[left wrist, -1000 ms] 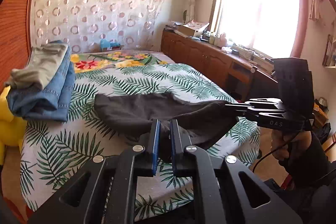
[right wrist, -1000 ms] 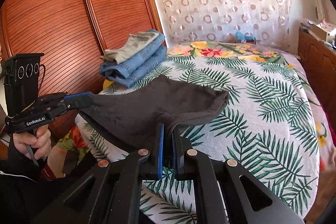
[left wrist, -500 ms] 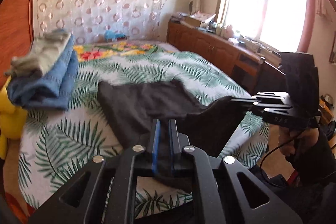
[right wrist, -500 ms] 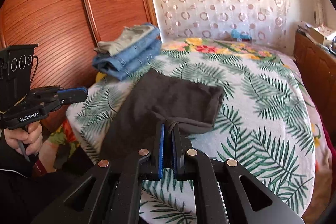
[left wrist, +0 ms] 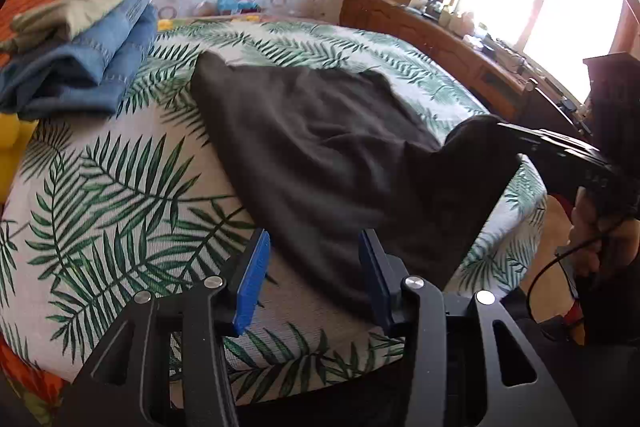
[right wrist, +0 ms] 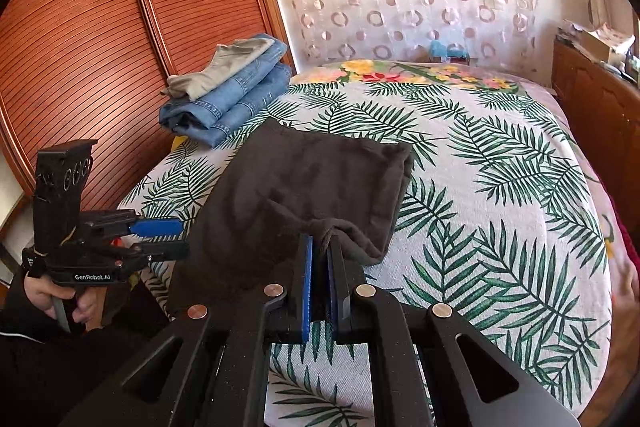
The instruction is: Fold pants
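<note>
Right gripper (right wrist: 319, 251) clamped on dark pants (right wrist: 312, 183) at the bed (right wrist: 500, 195) edge; left gripper (left wrist: 312, 259) jaws opening, pants between them.

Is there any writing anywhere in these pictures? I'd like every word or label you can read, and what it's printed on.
"GenRobot.AI": white letters on the black body of the left gripper, seen from the right wrist view.
Pale letters on the body of the right gripper, seen from the left wrist view: too blurred to read.
Boxes and papers on the wooden sideboard: any print is too small to read.
Nothing readable on the dark pants or the bedspread.
</note>
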